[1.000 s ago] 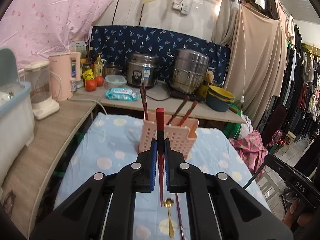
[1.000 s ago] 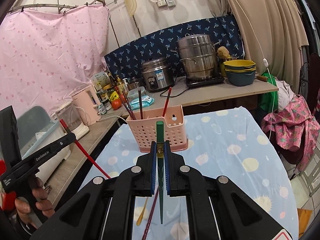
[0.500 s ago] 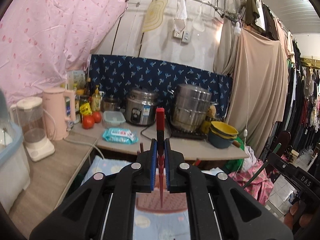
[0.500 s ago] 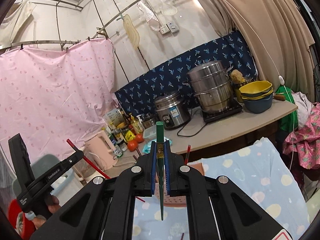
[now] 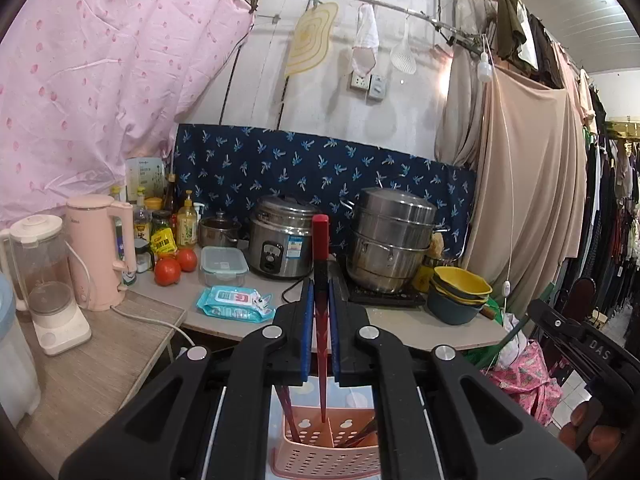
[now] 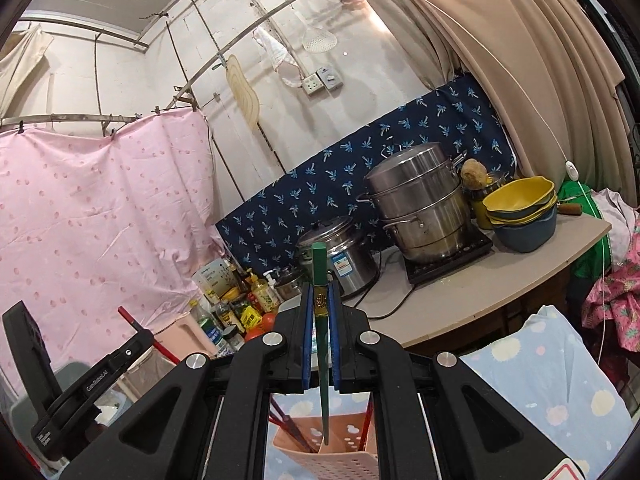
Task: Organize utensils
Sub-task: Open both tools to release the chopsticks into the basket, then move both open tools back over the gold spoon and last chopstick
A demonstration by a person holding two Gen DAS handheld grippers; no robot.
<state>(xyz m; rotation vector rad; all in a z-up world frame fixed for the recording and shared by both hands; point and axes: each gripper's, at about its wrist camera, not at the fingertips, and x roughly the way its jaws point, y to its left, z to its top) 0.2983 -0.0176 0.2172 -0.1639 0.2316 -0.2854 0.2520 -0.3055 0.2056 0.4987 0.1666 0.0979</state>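
- Left wrist view: our left gripper (image 5: 320, 312) is clenched on a red chopstick (image 5: 320, 248), which stands nearly upright between the blue pads, blunt end up and tip pointing down.
- The tip hangs over the pink utensil basket (image 5: 320, 460), above its divider (whether it touches the basket we cannot tell); darker chopsticks (image 5: 289, 416) already lean in the left compartment.
- Behind the basket we see a counter with a rice cooker (image 5: 285, 250), a steel steamer pot (image 5: 390, 240), stacked yellow and blue bowls (image 5: 458, 294), two tomatoes (image 5: 176, 266) and a pink kettle (image 5: 102, 252).
- Right wrist view: our right gripper (image 6: 320, 320) grasps a green chopstick (image 6: 319, 272) in the same near-upright way, thin end down.
- Its tip sits over the same pink basket, near the middle divider, with red chopsticks (image 6: 286, 426) in the left compartment.
- At the left edge of this view the left gripper appears, with the red chopstick sticking out of it.
- The basket stands on a blue spotted tablecloth (image 6: 560, 384).
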